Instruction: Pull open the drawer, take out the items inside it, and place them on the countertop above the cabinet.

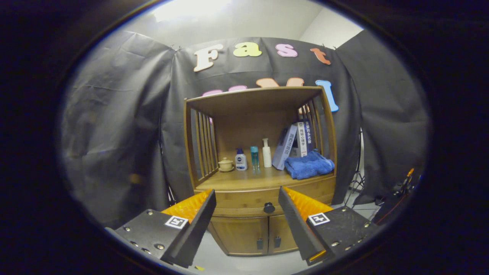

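**Desk:** Where does the drawer (263,198) sit, and what is the tool doing?

**Photographer:** The drawer is closed, its front flush in the wooden cabinet (259,179), directly under the countertop (244,177). Its dark round knob (269,207) is at the middle of the drawer front. The gripper (246,219) is aimed at it with the fingers spread wide and holding nothing; the knob shows in the gap between them, nearer the right finger and apparently some way beyond the tips.

**Desk:** How should the pull go?

**Photographer:** By the look of it, the gripper should centre on the knob, close both fingers around it, then draw straight back, level with the drawer front (an angled tug could jam it or slip off).

**Desk:** And the count?

**Photographer:** One drawer, one knob. Below the drawer, two cupboard doors (254,233). Above the drawer, on the countertop: one lidded cup (225,164), three bottles (254,156), a few leaning books (296,143) (exact number unclear) and one folded blue towel (308,165). The drawer's contents cannot be seen.
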